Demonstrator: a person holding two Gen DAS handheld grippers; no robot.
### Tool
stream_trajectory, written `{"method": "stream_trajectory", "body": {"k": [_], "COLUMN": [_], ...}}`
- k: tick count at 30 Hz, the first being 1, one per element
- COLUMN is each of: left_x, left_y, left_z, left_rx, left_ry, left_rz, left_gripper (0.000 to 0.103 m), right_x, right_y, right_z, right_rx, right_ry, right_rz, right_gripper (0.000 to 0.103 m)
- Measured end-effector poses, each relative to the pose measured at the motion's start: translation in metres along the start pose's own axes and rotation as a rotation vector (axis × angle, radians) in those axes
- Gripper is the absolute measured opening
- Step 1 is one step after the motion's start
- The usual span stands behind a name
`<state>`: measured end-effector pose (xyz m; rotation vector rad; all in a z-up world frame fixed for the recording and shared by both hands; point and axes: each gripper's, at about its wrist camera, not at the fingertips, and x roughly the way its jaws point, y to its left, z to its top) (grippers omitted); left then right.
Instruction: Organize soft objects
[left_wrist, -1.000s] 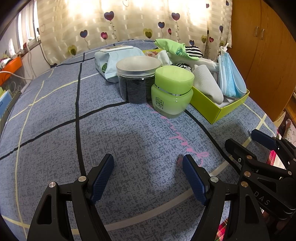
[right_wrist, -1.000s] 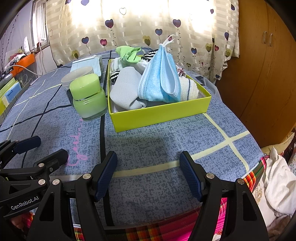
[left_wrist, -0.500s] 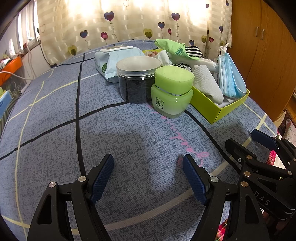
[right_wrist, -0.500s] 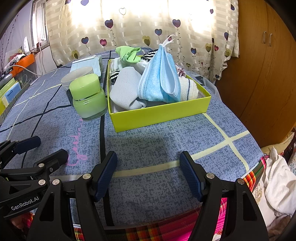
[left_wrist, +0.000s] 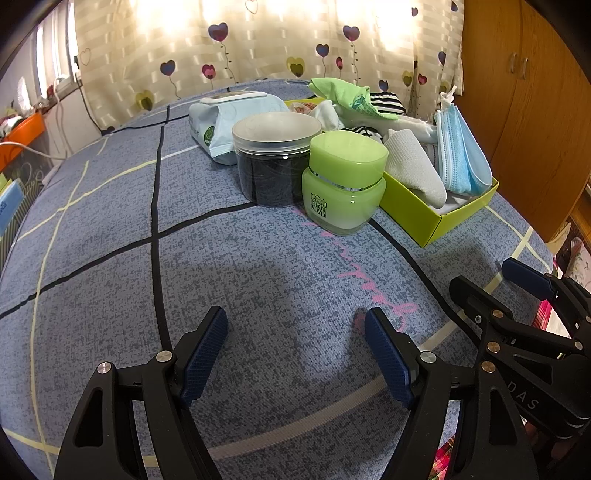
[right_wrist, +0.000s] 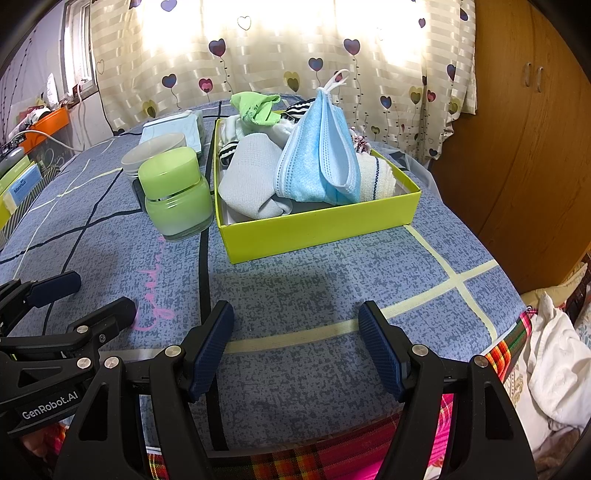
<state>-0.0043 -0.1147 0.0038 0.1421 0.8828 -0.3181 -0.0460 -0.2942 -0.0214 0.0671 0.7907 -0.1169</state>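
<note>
Where the blue bedspread (left_wrist: 110, 229) lies bare toward its left edge, we have open room. Our left gripper (left_wrist: 295, 332) stands spread and empty over bare cloth near the front edge; our right gripper (right_wrist: 295, 325) likewise. Ahead of them, toward the far right corner, the yellow box (right_wrist: 317, 229) holds the blue masks (right_wrist: 317, 155) and socks (right_wrist: 251, 177), with the green jar (right_wrist: 177, 199) just left of it.

A blue pleated face mask (right_wrist: 319, 147), grey knit cloth (right_wrist: 251, 177) and green fabric (right_wrist: 258, 107) lay heaped inside the yellow-green cardboard box (right_wrist: 317, 229).
</note>
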Motion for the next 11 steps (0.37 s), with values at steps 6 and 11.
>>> {"method": "stream_trajectory", "body": {"k": [6,11], "left_x": [0.0002,-0.0002], "left_y": [-0.0004,0.0003], "left_z": [0.0000,0.0000], "left_rx": [0.000,0.001], "left_ry": [0.000,0.001], "left_rz": [-0.001,0.001], "left_gripper": [0.077,0.077], "right_x": [0.0000,0.0001], "right_y": [0.0000,-0.0001], "right_z": [-0.0001,-0.0002], "right_rx": [0.001,0.000], "right_ry": [0.000,0.000], "right_rz": [0.000,0.000], "right_gripper": [0.071,0.071]}}
